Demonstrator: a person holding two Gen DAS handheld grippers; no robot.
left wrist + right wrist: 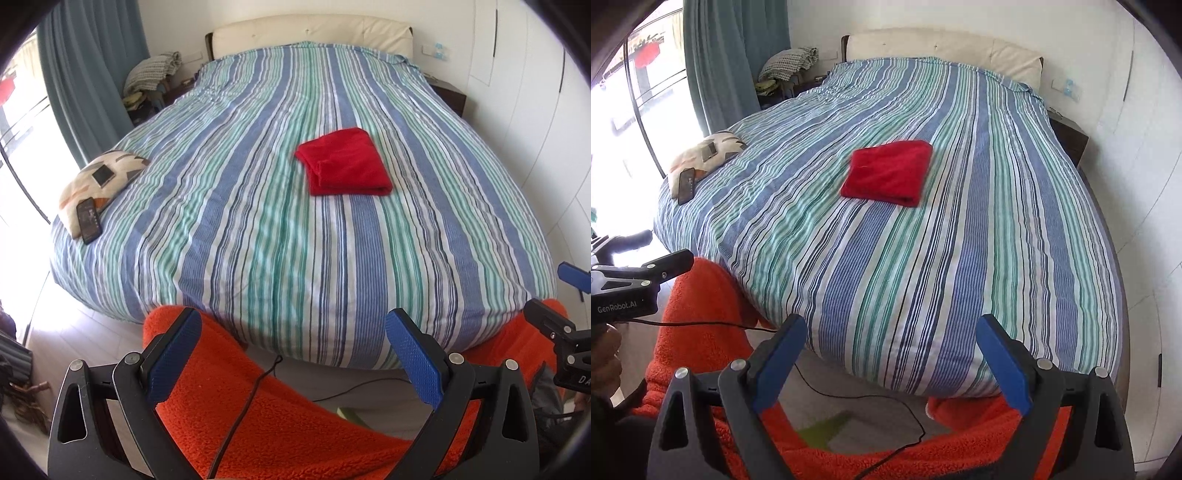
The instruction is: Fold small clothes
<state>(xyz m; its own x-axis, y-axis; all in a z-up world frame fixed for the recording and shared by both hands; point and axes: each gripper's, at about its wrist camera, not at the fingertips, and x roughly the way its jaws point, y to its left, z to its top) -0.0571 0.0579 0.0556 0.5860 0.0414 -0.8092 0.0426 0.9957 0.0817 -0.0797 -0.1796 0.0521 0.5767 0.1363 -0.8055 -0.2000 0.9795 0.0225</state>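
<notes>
Left wrist view first: the left gripper (293,354) hangs off the foot of the bed (258,206) with its blue fingers spread wide and nothing between them — only orange fleece (277,424), apparently the person's clothing, lies beneath. From it, the red garment (345,162) lies well ahead up the striped cover and somewhat to the right, already folded into a compact rectangle with layered edges showing at its near-left corner.

Moving to the right wrist view, the right gripper (890,360) is likewise spread apart and empty, also short of the mattress edge. Here the red garment (888,171) sits almost dead ahead, barely left of centre, its longer side running roughly across the bed, slightly skewed.

So the piece lies between the two lines of sight, well apart from both — I judge the right gripper the nearer and better aligned, though either would need a long forward reach.
</notes>
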